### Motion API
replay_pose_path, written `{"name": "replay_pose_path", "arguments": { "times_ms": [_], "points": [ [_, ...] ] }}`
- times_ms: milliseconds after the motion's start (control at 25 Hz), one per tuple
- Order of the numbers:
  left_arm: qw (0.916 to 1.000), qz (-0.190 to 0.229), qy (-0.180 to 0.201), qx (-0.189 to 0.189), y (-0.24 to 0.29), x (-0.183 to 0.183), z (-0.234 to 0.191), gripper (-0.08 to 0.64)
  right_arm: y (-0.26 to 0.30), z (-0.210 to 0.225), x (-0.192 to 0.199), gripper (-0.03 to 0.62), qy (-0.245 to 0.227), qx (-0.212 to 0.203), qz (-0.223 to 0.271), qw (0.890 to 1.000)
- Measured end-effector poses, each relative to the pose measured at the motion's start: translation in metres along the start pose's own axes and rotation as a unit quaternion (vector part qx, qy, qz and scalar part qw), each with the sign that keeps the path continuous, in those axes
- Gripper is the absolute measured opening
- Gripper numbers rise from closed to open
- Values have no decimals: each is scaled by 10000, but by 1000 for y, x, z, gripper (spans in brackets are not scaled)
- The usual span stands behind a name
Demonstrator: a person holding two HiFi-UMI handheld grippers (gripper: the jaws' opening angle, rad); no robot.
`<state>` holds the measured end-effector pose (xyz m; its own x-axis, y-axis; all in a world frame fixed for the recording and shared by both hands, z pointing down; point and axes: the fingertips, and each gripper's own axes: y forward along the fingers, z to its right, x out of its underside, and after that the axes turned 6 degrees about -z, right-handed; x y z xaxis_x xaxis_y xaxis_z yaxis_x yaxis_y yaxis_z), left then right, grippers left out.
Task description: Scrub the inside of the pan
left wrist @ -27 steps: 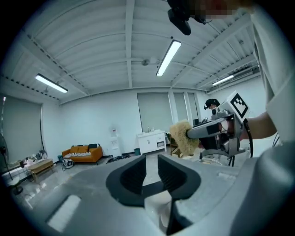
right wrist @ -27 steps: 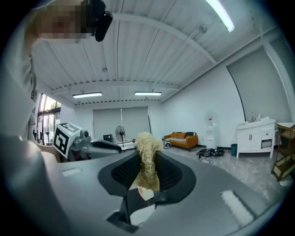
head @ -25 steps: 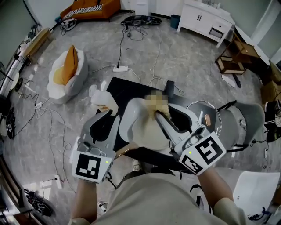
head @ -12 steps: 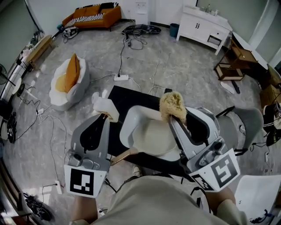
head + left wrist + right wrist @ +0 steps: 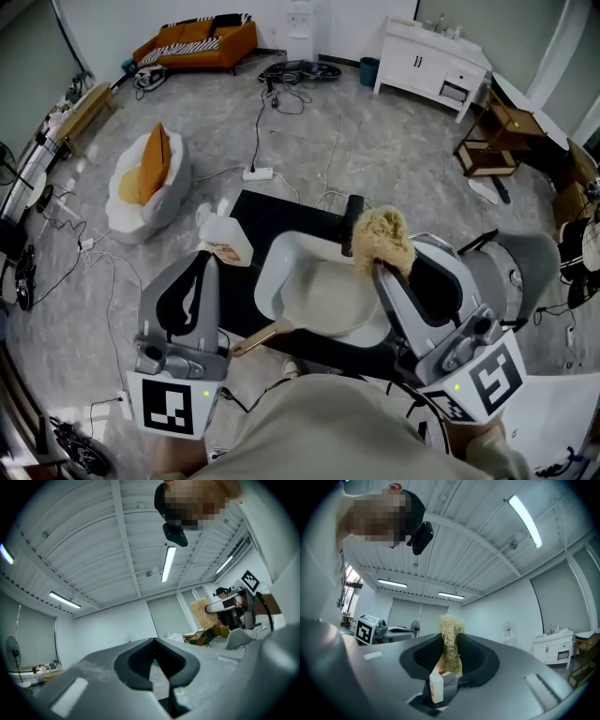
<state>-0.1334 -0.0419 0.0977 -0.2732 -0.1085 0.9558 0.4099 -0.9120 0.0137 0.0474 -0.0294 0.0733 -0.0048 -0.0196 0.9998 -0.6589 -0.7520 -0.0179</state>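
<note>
My R gripper (image 5: 451, 645) pinches frizzy tan scrub (image 5: 449, 624). L gripper (image 5: 154, 644) has just been closing: jaws together, empty. Smooth white pan (image 5: 277, 281) betw. both, head view only.

no readable text, labels or numbers anywhere

Cool, even light from ceiling tubes (image 5: 167, 564) leaves only soft shadows on the floor (image 5: 394, 159), the tubes glare white, fisheye bending and dark corners ring every view, and the nearest foreground is blurred.
</note>
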Motion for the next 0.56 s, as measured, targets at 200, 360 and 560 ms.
{"name": "replay_pose_path", "arguments": {
  "times_ms": [200, 360, 560],
  "points": [
    [9999, -126, 21, 53, -1, 5, 5, 3, -2, 1, -2, 103, 1, 9, 39, 10000],
    [9995, -298, 38, 88, -3, 10, 7, 3, -4, 4, 0, 103, 201, 6, 26, 9998],
    [9990, -435, -22, 59, -4, 17, 4, 3, -1, 4, 2, 103, 266, 20, 61, 9996]
  ]
}}
